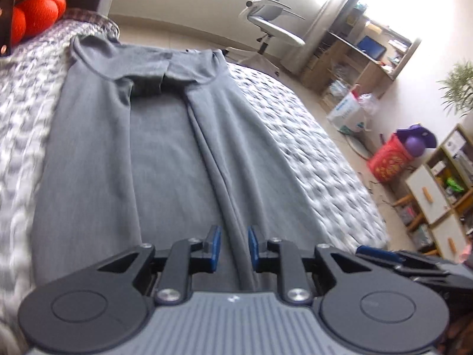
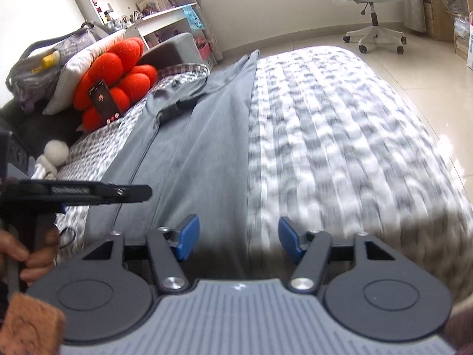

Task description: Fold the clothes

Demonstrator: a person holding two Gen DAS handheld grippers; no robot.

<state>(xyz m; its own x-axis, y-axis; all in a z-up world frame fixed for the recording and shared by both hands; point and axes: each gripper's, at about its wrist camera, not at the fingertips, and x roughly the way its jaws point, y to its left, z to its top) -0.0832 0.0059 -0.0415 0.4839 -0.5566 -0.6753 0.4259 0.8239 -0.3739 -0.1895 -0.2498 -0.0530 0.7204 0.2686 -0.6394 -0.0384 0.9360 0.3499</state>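
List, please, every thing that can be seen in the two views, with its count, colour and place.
shirt: one, grey, flat on the bed, both sides folded in
bedcover: one, grey and white, under the shirt
cushion: one, red, flower-shaped, at the head of the bed
phone: one, dark, leaning on the cushion
doll: one, white, beside the bed's head
bag: one, grey, behind the cushion
chair: one, white, on the floor past the bed
basket: one, red, on the floor
plant: one, green, by the wall
left gripper: black with blue pads, open, a shirt fold between its fingers
right gripper: same colours, open over the shirt's edge
hand: one, holding the left gripper's handle
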